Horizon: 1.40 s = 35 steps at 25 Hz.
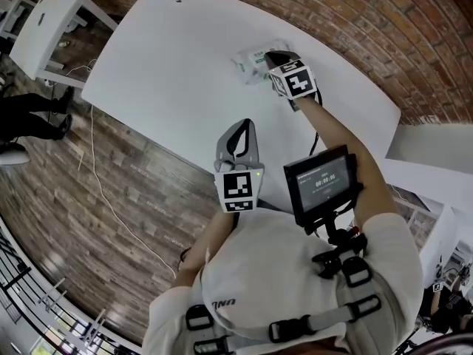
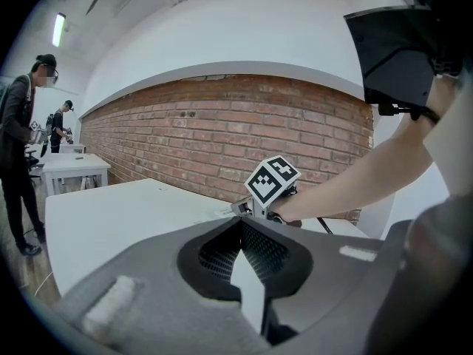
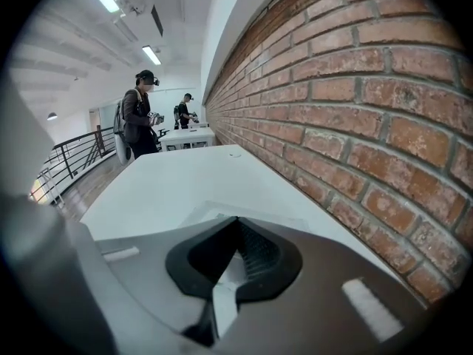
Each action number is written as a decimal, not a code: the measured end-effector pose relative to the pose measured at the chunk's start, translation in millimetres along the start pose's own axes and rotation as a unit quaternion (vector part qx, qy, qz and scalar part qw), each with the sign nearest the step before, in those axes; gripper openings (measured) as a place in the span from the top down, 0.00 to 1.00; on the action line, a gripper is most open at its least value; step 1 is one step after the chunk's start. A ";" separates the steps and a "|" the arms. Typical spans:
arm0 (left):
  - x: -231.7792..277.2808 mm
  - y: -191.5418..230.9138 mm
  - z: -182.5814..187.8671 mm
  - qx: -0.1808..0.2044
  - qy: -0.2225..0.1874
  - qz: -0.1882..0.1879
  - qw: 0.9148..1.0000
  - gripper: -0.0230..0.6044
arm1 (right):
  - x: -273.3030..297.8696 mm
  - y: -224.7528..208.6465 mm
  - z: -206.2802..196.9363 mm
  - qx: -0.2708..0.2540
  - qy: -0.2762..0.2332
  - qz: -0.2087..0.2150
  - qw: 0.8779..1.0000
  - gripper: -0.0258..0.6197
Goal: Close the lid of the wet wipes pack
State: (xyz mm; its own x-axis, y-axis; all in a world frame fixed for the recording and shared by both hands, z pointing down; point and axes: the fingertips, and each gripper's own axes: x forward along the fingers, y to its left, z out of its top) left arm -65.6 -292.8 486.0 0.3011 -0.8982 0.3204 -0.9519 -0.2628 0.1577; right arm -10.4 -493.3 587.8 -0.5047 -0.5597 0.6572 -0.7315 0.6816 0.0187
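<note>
Wet wipes pack lies toward the far side of the white table, close to the brick wall, and the right gripper is reaching out over it with its jaws pressed together on nothing, tips down at the pack's top. From here I can't make out whether the lid is fully flat or partly up. My guess is that this is the pressing step itself. The next move calls for a firm downward push with the closed tips on the flap until it seats, without shoving the light pack across the table. The left gripper hangs back near the person's body, jaws likewise closed and empty, well away from the pack.
</note>
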 end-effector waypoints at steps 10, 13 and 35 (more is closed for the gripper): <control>0.6 -3.5 1.9 -0.002 -0.001 -0.003 1.000 0.96 | -1.5 2.9 -3.6 0.017 -0.011 0.012 1.000 0.95; 0.8 -3.9 2.4 -0.001 -0.002 -0.002 1.000 0.96 | -1.3 3.1 -4.3 0.019 -0.014 0.015 1.000 0.95; 1.9 -15.0 13.2 0.005 -0.018 -0.018 1.000 0.96 | -66.4 19.3 27.4 0.034 -0.107 0.001 0.994 0.95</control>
State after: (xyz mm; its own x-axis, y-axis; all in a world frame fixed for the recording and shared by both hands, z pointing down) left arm -51.5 -295.2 471.9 0.3328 -0.9003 0.2805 -0.9411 -0.2981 0.1598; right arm -3.5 -455.9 523.9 -0.5864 -0.6506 0.4826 -0.7560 0.6534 -0.0378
